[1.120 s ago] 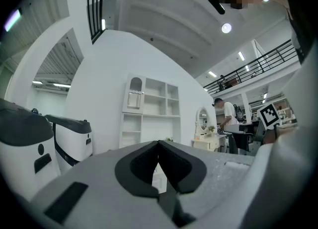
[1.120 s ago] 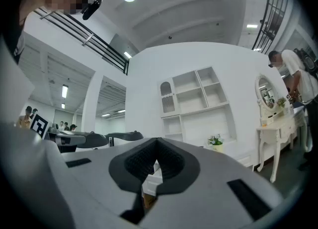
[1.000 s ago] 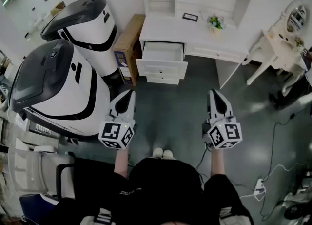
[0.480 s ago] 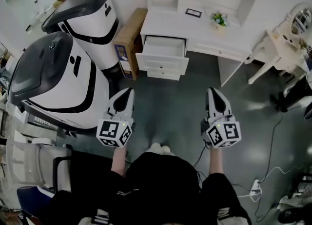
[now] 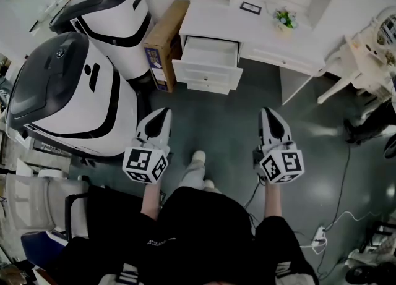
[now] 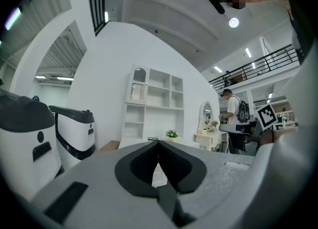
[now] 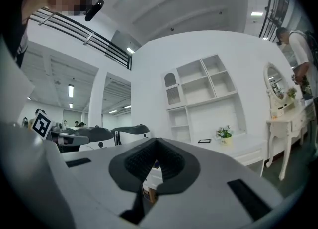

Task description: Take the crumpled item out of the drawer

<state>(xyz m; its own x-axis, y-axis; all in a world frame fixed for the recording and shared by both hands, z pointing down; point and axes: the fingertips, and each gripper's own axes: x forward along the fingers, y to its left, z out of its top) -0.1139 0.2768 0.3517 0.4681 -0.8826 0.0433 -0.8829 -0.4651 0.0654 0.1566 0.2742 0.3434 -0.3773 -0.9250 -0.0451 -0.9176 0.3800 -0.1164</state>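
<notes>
Plainly, both tools are idle. The left gripper (image 6: 159,143) has its dark padded jaws pressed together at the tips with nothing between them, and the right gripper (image 7: 156,141) is the same, shut and empty. The person carries both level in front of the body, side by side and well apart, over the grey polished floor (image 5: 226,123).

Ahead of them, and not yet within reach, stands the white wooden table (image 5: 213,27) with a shelf unit at its back. Its white top drawer (image 5: 207,75), under the table's left end, is pulled open. The inside looks pale and bare from the head view, so I cannot make out the crumpled item; if it is there, the drawer's walls or the distance hide it.

A small green potted plant (image 5: 285,17) and a dark picture frame (image 5: 250,7) sit near the table's back edge. A brown cardboard box (image 5: 166,39) leans at the left end, beside two large white-and-grey machines (image 5: 71,101).

I judge this to be the approach step. Next comes walking up to the drawer, spreading one pair of jaws, and lowering them in from above once the item shows.
</notes>
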